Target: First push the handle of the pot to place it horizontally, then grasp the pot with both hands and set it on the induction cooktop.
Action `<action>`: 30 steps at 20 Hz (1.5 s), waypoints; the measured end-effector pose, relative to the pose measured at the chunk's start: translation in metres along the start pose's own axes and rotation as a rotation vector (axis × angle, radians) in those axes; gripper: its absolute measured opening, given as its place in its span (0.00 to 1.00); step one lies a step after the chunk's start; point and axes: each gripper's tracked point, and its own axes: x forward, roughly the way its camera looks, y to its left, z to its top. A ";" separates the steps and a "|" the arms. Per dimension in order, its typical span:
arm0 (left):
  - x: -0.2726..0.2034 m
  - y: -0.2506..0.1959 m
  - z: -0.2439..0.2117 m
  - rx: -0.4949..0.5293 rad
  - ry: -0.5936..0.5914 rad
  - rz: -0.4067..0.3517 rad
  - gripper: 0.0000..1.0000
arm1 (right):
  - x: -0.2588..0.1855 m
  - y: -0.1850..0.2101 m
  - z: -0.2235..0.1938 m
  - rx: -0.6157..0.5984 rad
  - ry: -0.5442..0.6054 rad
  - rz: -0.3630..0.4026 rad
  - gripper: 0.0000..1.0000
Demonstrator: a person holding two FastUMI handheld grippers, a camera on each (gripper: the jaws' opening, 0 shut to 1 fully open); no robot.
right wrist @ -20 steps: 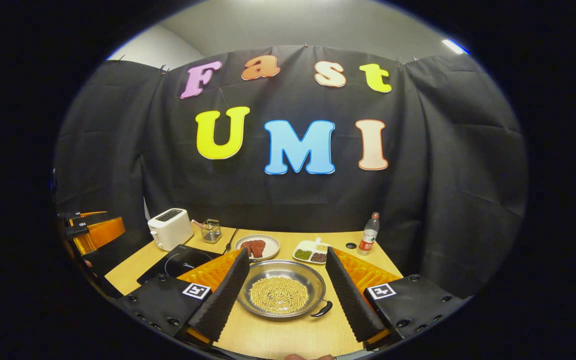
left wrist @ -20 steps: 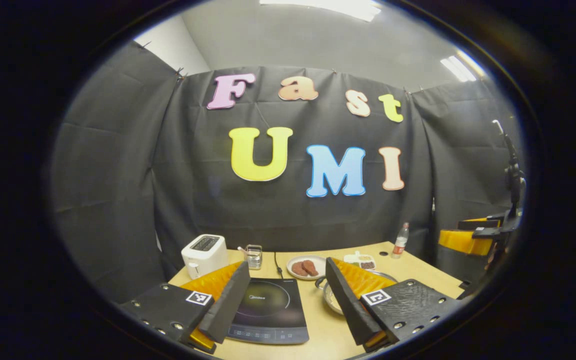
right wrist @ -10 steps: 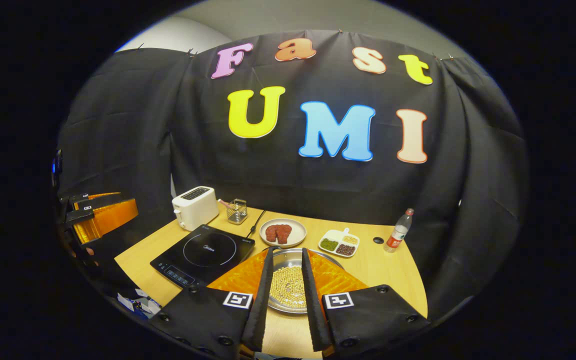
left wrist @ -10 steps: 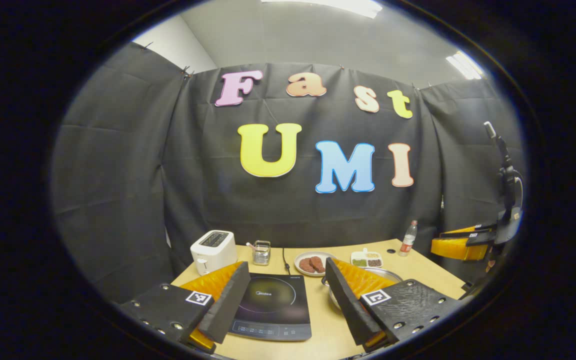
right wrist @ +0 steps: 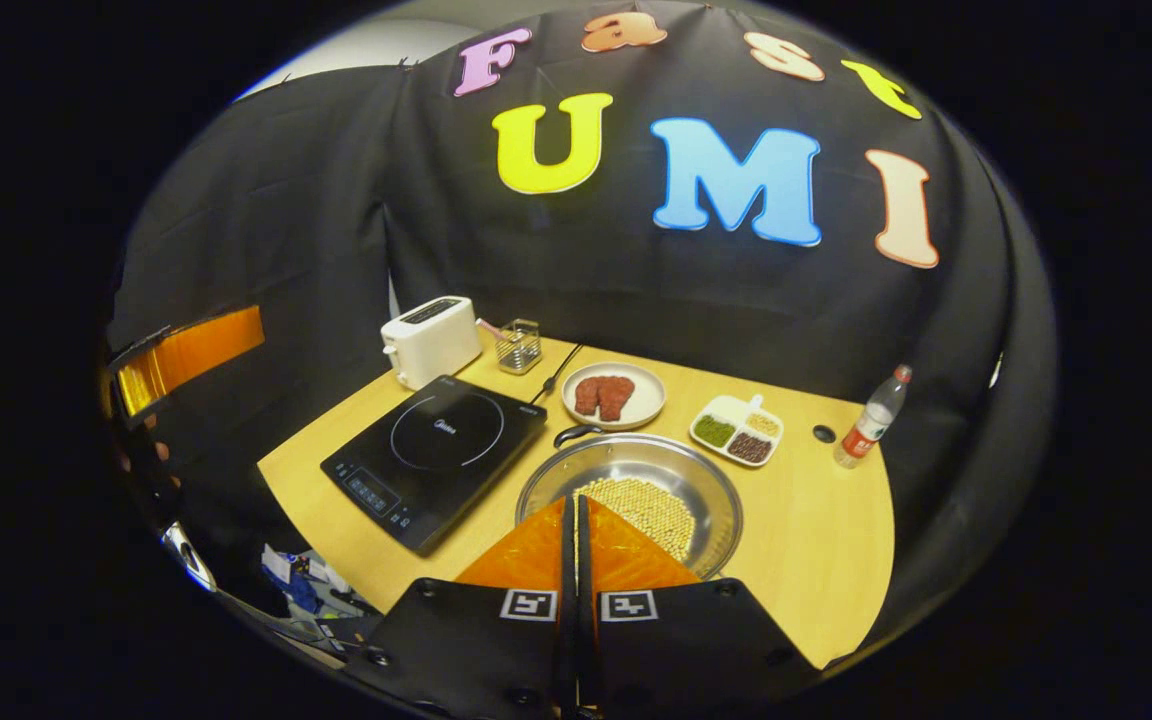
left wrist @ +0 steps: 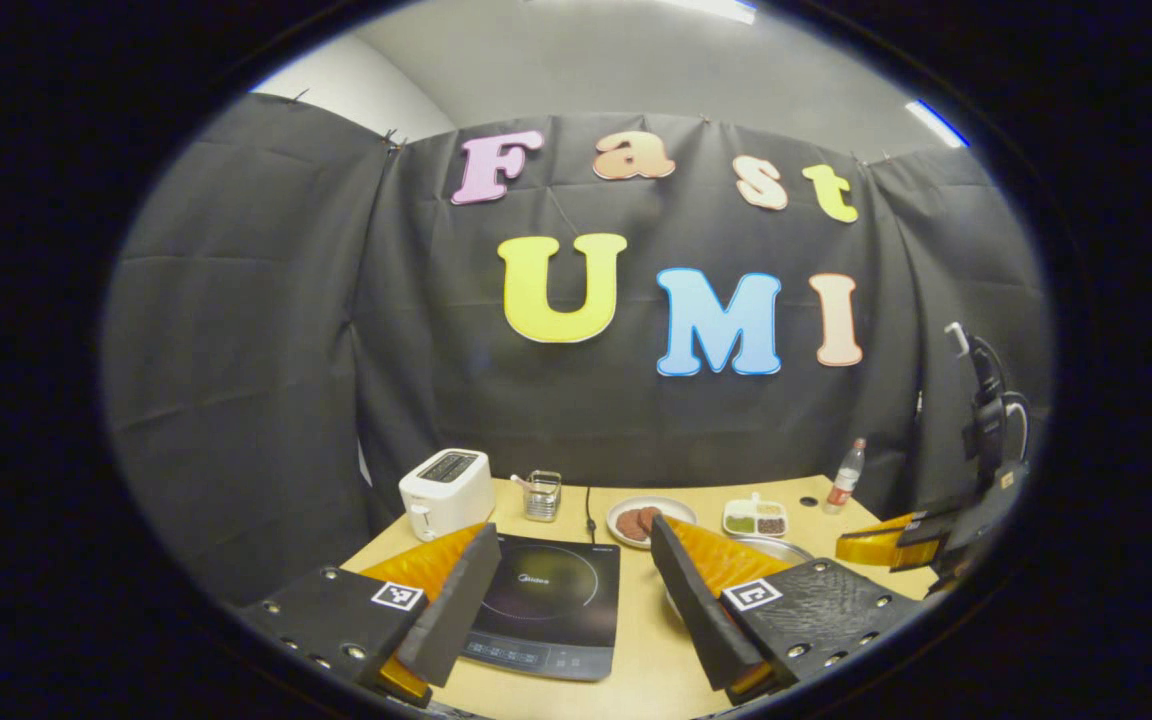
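My right gripper: fingers pressed together with nothing between them, hanging over the near rim of the pot, each finger carrying a square black-and-white marker near its base. Pot: a wide, shallow steel pan on the table, holding a heap of small pale beans; one dark handle shows at its far rim, toward the plate. Induction cooktop: black, just left of the pot and apart from it, a ring printed on the glass with a small white brand word inside that I cannot read with certainty, and a row of control symbols on the near edge. My left gripper: fingers spread wide, holding nothing, above the cooktop's near part in its own view, with the same square markers. Further items at the back: white toaster, wire holder, plate of reddish meat, divided dish of green, pale and dark grains, and a bottle with a red label too small to read.
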 end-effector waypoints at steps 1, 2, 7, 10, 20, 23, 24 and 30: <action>0.000 -0.002 -0.004 -0.002 0.012 0.010 0.91 | 0.004 0.001 -0.010 0.014 0.032 0.026 0.02; -0.001 -0.006 -0.007 -0.001 0.021 0.018 0.91 | 0.008 -0.001 -0.019 0.018 0.061 0.038 0.02; -0.005 -0.019 -0.026 0.014 0.076 0.045 0.92 | 0.025 0.001 -0.076 0.056 0.233 0.121 0.02; -0.005 -0.025 -0.039 0.011 0.113 0.061 0.92 | 0.037 -0.003 -0.104 0.046 0.305 0.145 0.02; -0.010 -0.042 -0.070 0.013 0.195 0.112 0.92 | 0.062 -0.060 -0.161 0.015 0.472 0.105 0.02; -0.009 -0.053 -0.077 0.015 0.211 0.125 0.92 | 0.069 -0.078 -0.169 0.014 0.497 0.102 0.02; -0.008 -0.057 -0.080 0.017 0.220 0.126 0.93 | 0.071 -0.084 -0.170 0.013 0.501 0.096 0.02; -0.001 -0.088 -0.095 0.000 0.255 0.137 0.92 | 0.078 -0.099 -0.172 0.036 0.512 0.128 0.02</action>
